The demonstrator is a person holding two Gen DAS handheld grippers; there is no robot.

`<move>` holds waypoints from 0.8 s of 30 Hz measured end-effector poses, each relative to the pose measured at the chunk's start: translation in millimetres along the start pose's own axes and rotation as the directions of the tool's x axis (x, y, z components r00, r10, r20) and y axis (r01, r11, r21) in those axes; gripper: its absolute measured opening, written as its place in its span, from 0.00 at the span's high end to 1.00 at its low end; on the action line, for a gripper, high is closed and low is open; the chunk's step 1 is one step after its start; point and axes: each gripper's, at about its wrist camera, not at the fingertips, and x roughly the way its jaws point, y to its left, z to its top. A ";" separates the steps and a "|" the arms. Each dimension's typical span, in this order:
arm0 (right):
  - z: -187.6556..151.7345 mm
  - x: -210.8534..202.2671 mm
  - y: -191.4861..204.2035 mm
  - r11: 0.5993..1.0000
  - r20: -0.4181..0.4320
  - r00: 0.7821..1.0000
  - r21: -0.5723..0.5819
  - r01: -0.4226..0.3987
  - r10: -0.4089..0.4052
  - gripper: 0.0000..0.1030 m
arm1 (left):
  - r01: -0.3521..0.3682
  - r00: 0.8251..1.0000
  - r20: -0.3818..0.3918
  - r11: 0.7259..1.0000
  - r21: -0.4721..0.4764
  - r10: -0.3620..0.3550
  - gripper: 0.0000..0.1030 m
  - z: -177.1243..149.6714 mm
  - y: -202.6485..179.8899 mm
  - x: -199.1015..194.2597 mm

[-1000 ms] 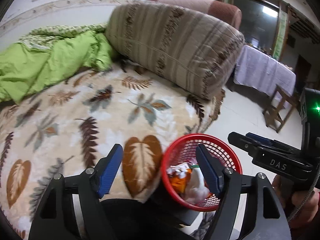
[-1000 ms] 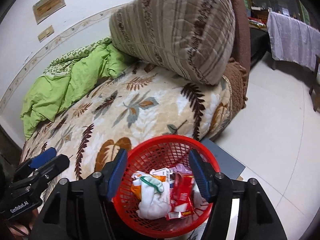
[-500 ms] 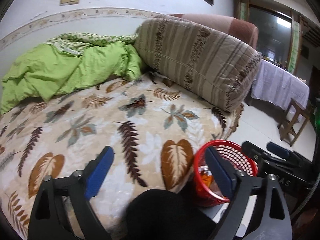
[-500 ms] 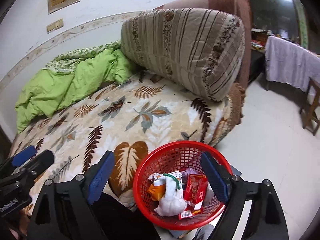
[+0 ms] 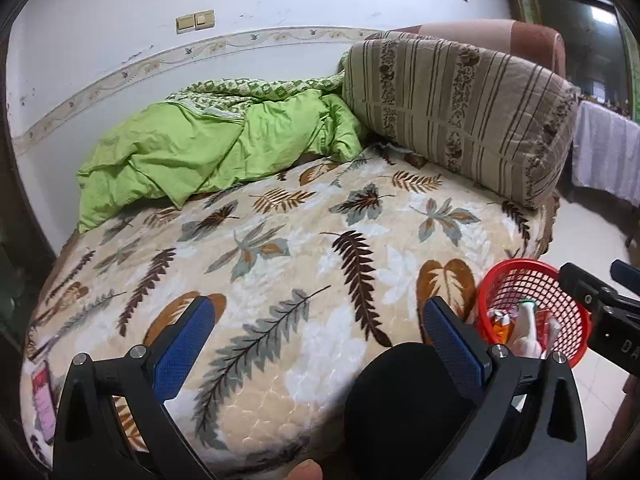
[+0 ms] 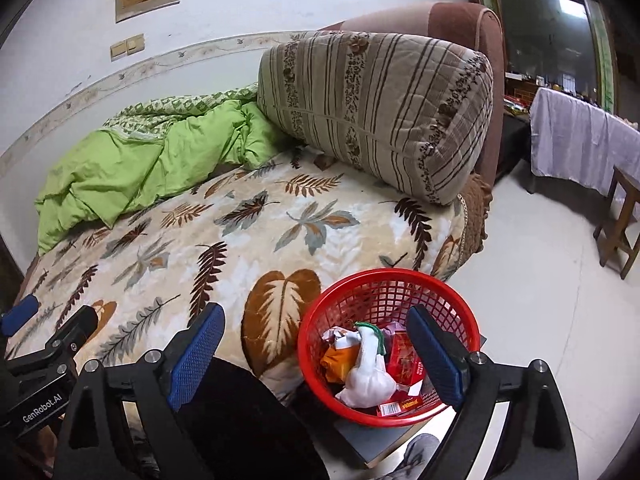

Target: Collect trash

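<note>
A red mesh basket (image 6: 384, 274) stands on the floor by the bed's edge. It holds a white bag (image 6: 366, 376), red wrappers (image 6: 404, 354) and an orange packet (image 6: 334, 360). My right gripper (image 6: 316, 312) hovers above and short of the basket, its jaws opening with nothing between them. My left gripper (image 5: 318, 308) is over the leaf-patterned blanket (image 5: 280, 240), jaws also opening and empty, with the basket (image 5: 532, 280) to its right. A flat pink packet (image 5: 42, 396) lies on the blanket at the lower left edge.
A crumpled green quilt (image 5: 200, 152) and a big striped cushion (image 5: 460, 112) lie at the back of the bed. A cloth-covered table (image 6: 580, 140) and a wooden stool (image 6: 624, 216) stand on the tiled floor to the right. A person's dark-clad knee (image 5: 400, 400) is below the grippers.
Both grippers' jaws have spread wider. Both views have pulled back and swung left, so the basket has slid from between the jaws toward the right and more of the bed shows.
</note>
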 end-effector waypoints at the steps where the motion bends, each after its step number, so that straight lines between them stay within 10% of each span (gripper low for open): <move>1: -0.1 -0.1 1.0 1.000 0.002 1.000 -0.001 -0.001 0.001 0.09 | -0.002 1.000 -0.003 1.000 0.009 0.002 0.00 0.1 -1.0 -0.1; 24: -1.3 2.8 -3.2 1.000 -0.016 1.000 0.024 0.000 0.001 0.09 | 0.012 0.999 -0.035 1.000 0.017 -0.012 0.00 -1.0 -0.4 4.7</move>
